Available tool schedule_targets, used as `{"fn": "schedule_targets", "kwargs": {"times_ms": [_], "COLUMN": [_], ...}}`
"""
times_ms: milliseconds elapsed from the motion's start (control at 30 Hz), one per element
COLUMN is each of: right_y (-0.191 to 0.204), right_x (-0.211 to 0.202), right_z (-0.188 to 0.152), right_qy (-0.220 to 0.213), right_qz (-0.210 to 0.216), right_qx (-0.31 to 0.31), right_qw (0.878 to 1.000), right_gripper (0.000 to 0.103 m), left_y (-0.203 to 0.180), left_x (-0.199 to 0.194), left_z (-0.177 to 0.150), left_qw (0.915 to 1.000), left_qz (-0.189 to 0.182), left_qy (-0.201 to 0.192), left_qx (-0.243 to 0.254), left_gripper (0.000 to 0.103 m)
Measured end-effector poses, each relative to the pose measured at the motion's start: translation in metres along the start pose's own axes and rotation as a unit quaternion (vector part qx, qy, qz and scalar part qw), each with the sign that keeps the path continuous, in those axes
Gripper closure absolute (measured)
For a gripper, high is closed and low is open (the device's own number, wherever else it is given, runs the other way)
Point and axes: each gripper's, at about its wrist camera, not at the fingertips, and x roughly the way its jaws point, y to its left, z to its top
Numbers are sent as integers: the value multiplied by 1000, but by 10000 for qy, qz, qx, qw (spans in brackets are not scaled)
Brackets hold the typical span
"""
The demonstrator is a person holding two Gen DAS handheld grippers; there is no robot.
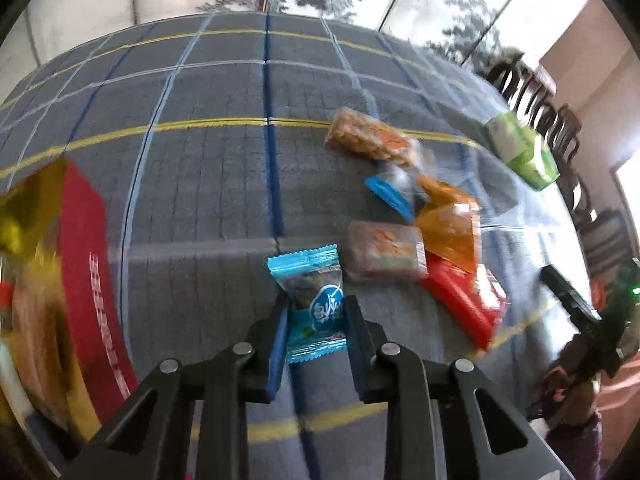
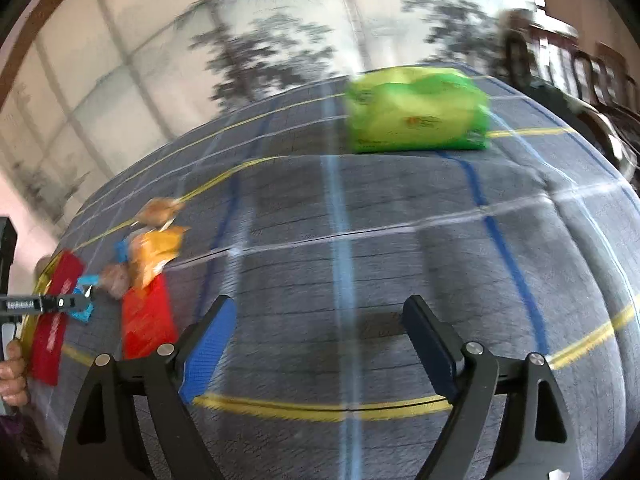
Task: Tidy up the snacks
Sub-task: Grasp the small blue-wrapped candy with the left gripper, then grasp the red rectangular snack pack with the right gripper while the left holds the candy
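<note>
Between the pads of the left tongs (image 1: 316, 312) sits a light-blue snack packet (image 1: 314, 300), clamped at its middle with its crimped upper end projecting past the fingertips, above the grey plaid cloth of the table (image 1: 200, 184). Just right of the packet, loose snacks lie in a cluster on the cloth: a brown nut bar (image 1: 370, 140), a blue wrapper (image 1: 390, 196), an orange packet (image 1: 450, 224), a clear-wrapped bar (image 1: 384, 252) and a red packet (image 1: 464, 304), several overlapping. At the left edge of the left wrist view stands a red box with gold lining (image 1: 76, 264), its contents blurred. A green pack (image 2: 416, 108) lies well apart from the cluster, toward the far side of the table. The right tongs (image 2: 320, 332) stand wide open over bare cloth with nothing between the pads; the green pack lies beyond them.
</note>
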Motion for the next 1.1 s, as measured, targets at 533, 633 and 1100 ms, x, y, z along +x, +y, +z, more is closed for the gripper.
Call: {"fn": "schedule_targets", "kwargs": {"times_ms": [533,633,1100], "right_y": [133,138,128], "right_x": [41,53,3], "right_z": [1,-3,-37], "right_qy": [860,972,698], "right_qz": [902,673,772], "right_qx": [-2454,-2697,-2532], "right_qw": [9614,9557,9618], "right_gripper": [23,34,62], "left_y": [-33,-33,-28], "left_x": [-63,-69,-97], "left_z": [-59,-63,-89], "left_qw": [9989,9985,9971], "left_qz": [-43,40,172], "left_qy": [-431,-488,-705], "left_qx": [191,227,219], "left_gripper": [76,76,76]}}
